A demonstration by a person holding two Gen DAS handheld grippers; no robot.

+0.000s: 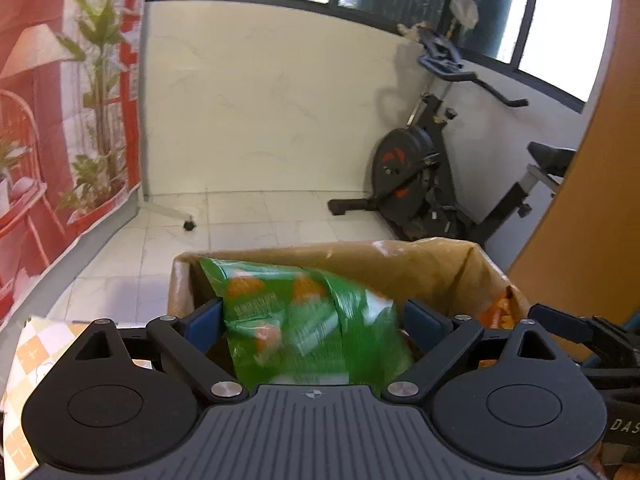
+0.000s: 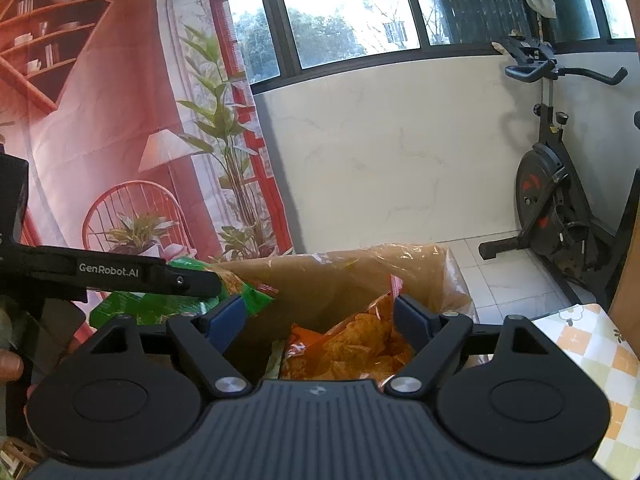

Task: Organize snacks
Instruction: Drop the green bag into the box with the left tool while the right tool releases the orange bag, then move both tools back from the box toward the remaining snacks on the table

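A brown cardboard box [image 1: 400, 264] stands open in front of both grippers. In the left wrist view a green snack bag [image 1: 288, 320], blurred, hangs in the box mouth between the jaws of my left gripper [image 1: 314, 318]. The jaws stand wide; the bag's edge lies by the left pad and clear of the right one. In the right wrist view an orange chip bag [image 2: 352, 344] lies inside the box [image 2: 340, 276], below my right gripper [image 2: 320, 316], which is open with a gap to the bag on its left side. The green bag [image 2: 160, 300] shows at the left there.
An exercise bike [image 1: 420, 176] stands on the tiled floor beyond the box. A printed red backdrop [image 1: 60, 120] hangs on the left. A checkered cloth [image 2: 600, 344] covers the surface on both sides of the box. An orange-brown panel [image 1: 580, 220] rises at the right.
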